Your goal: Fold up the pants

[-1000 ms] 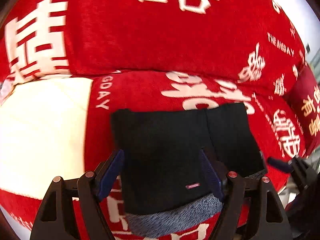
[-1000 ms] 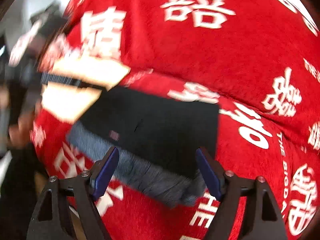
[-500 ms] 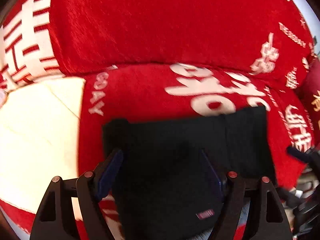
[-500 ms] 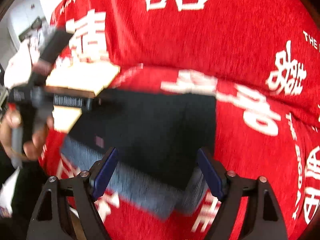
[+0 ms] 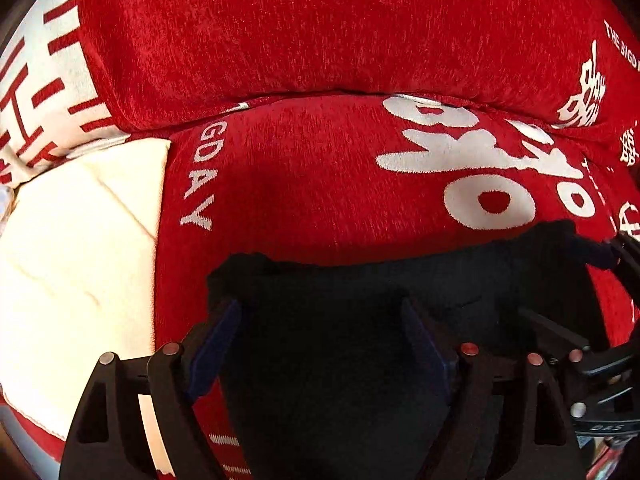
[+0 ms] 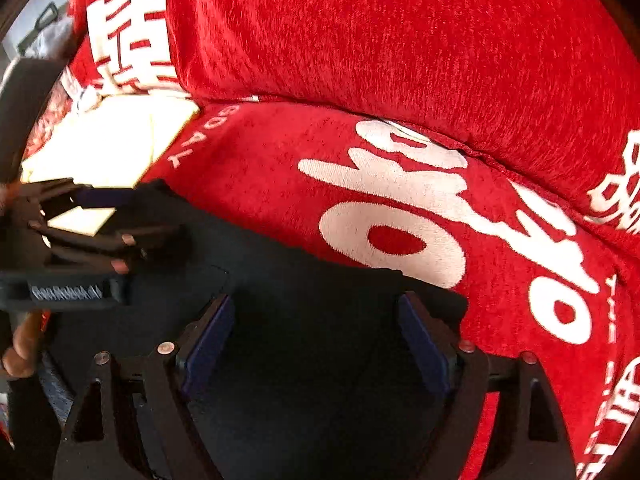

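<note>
The black folded pants [image 5: 340, 340] lie flat on the red sofa seat and also show in the right wrist view [image 6: 312, 320]. My left gripper [image 5: 320, 324] is open and low over the pants' left part, near their far left corner. My right gripper [image 6: 312, 324] is open and low over the pants' right part, near their far right corner. Each gripper shows in the other's view: the right one [image 5: 600, 360] at the right edge, the left one [image 6: 92, 224] at the left. Neither holds cloth.
The red sofa seat [image 5: 320, 184] with white lettering lies beyond the pants, with the red backrest cushion [image 5: 320, 28] behind it. A cream cushion [image 5: 76, 260] sits to the left of the pants and shows too in the right wrist view [image 6: 112, 148].
Both grippers have moved forward and down over the pants. The grey waistband and small label have passed out of view. Both stayed open.
</note>
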{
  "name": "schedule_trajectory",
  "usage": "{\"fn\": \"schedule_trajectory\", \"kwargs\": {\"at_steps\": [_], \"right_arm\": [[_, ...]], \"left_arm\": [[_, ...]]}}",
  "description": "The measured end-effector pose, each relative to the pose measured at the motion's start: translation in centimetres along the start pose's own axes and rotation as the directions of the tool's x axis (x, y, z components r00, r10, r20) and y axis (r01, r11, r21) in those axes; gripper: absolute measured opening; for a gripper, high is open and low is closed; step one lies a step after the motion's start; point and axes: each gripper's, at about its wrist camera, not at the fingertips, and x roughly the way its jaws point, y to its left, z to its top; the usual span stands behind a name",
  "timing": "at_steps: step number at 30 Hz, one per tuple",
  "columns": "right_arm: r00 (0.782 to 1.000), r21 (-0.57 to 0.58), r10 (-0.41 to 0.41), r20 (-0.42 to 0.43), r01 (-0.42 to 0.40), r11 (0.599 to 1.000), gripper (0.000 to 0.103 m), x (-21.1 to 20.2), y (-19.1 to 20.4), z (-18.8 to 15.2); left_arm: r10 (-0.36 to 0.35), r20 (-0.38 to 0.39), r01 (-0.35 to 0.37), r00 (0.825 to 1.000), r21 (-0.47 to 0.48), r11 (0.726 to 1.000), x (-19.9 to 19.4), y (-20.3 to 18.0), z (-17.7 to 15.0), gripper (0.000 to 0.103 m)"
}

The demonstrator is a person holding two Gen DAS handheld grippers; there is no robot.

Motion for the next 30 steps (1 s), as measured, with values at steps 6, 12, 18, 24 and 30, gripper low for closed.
{"fn": "schedule_trajectory", "kwargs": {"at_steps": [6, 12, 18, 24, 30], "right_arm": [[0.999, 0.026, -0.037, 0.023, 0.036, 0.999, 0.087, -4.0, 0.8, -0.9], [0.999, 0.024, -0.026, 0.031, 0.025, 0.999, 0.087, -7.3, 2.5, -4.3], [1.000, 0.026, -0.007, 0.025, 0.006, 1.000, 0.087, -7.2, 4.4, -9.2], [0.987, -0.075, -0.143, 0.066, 0.148, 0.986, 0.088, -8.2, 7.0, -12.4], [0.995, 0.035, -0.088, 0.042, 0.086, 0.996, 0.091, -7.9, 5.2, -13.7]], "left_arm": [[-0.030, 0.047, 0.032, 0.998, -0.042, 0.999, -4.1, 1.0, -1.3, 0.081], [-0.025, 0.082, 0.025, 0.996, 0.007, 1.000, -8.1, -0.8, -6.5, 0.084], [-0.029, 0.048, 0.029, 0.998, -0.016, 0.999, -7.3, -1.7, -11.2, 0.088], [-0.054, 0.076, 0.064, 0.996, -0.133, 0.989, -8.1, 0.3, -12.8, 0.103], [0.015, 0.063, -0.009, 0.998, -0.093, 0.996, -7.8, -0.4, -14.0, 0.103]]}}
